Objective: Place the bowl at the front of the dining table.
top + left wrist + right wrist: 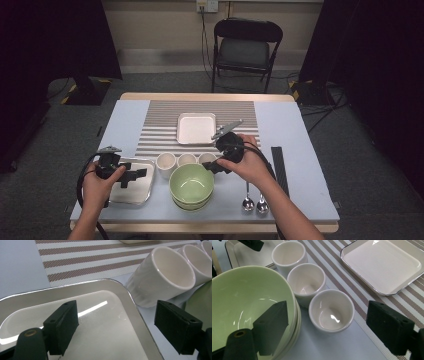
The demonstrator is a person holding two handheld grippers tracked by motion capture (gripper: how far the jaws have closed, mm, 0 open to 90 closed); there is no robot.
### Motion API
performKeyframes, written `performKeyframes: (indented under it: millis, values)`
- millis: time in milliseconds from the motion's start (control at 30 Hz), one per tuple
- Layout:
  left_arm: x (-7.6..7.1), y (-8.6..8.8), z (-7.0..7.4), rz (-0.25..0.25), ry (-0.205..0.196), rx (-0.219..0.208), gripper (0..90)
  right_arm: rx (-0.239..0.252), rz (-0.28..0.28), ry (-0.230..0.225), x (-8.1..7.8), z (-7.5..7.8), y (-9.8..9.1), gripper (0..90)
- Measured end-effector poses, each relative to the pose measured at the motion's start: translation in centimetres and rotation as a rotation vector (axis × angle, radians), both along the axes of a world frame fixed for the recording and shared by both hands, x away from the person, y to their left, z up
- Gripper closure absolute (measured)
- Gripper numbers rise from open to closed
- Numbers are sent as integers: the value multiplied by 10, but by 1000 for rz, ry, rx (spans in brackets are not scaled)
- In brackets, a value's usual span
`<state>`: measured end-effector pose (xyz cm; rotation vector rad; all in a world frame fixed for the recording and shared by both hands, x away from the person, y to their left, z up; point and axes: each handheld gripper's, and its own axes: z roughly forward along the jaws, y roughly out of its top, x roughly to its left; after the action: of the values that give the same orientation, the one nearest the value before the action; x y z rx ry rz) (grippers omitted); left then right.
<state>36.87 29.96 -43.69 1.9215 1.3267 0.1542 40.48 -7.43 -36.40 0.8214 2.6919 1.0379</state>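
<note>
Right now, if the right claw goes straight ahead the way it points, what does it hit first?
Most likely the nearest white cup, which sits between the open jaws of the right claw. The green bowl lies close beside the left jaw and might be brushed; depth is hard to judge.

Three white cups (186, 160), two stacked green bowls (192, 186), two spoons (254, 202), two trays (196, 128).

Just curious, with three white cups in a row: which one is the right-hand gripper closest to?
The cup at the row's right end, nearest the spoons. It sits between the right gripper's open jaws; the other two stand farther off toward the metal tray.
</note>
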Motion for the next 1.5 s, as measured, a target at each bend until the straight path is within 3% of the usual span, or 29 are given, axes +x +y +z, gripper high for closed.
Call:
performKeyframes:
  millis: [600, 967, 1133, 1500]
  values:
    - [0, 0, -1, -7, 8, 0, 192, -12, 40, 15, -2, -6, 12, 195]
    - [0, 0, 0, -6, 5, 1, 198, -20, 83, 35, -4, -10, 17, 403]
    - [0, 0, -1, -9, 7, 5, 201, -50, 90, 58, -4, -13, 18, 521]
    - [0, 0, 0, -7, 4, 1, 203, -39, 105, 75, -7, -18, 22, 637]
